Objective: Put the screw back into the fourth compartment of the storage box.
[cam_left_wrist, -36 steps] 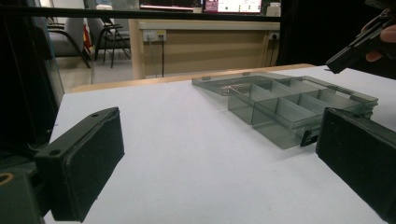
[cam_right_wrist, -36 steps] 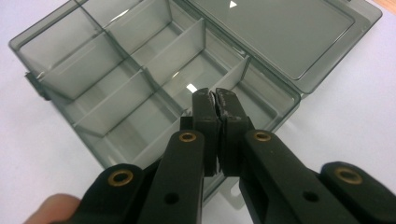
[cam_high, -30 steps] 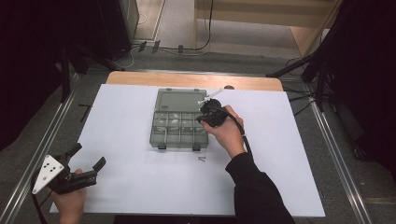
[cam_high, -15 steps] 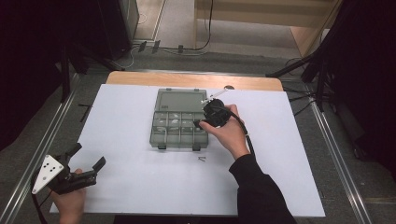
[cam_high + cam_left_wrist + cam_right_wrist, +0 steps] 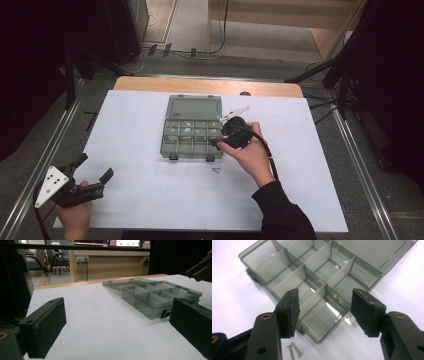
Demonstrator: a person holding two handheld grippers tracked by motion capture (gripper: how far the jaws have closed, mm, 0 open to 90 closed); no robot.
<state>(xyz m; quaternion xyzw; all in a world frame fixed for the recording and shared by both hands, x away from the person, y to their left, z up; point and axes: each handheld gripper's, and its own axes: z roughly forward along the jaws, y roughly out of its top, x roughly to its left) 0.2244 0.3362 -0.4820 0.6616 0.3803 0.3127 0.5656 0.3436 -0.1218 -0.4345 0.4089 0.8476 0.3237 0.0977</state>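
Left gripper (image 5: 95, 172): at the table's near left corner, held low in the person's left hand (image 5: 75, 212); jaws spread wide with nothing between them, bare white table top showing in the gap in the left gripper view.

Screws (image 5: 294, 350): two small screws side by side on the table, just off the box's near edge and just apart from it; in the high view they appear as a small dark mark (image 5: 216, 171) beside the right hand.

Right hand (image 5: 252, 155): comes in from the near edge, dark sleeve up to the wrist, resting by the box's near right corner.

Right gripper (image 5: 324, 306): over the near right part of the box, pointing down at it; its jaws have just been opening and then easing a little closer, and now stand apart, the pads pressing on nothing. Between them in the right gripper view are the box's dividers, lying below the pads, not pinched.

Compartment box (image 5: 192, 137): clear smoky-grey plastic, near the middle of the table toward the far edge, with two rows of small compartments; whether anything lies in them I cannot tell.

Lid (image 5: 195, 106): open, folded flat onto the table on the far side of the box.

Table (image 5: 150, 200): white top, with a strip of bare wood along the far edge.
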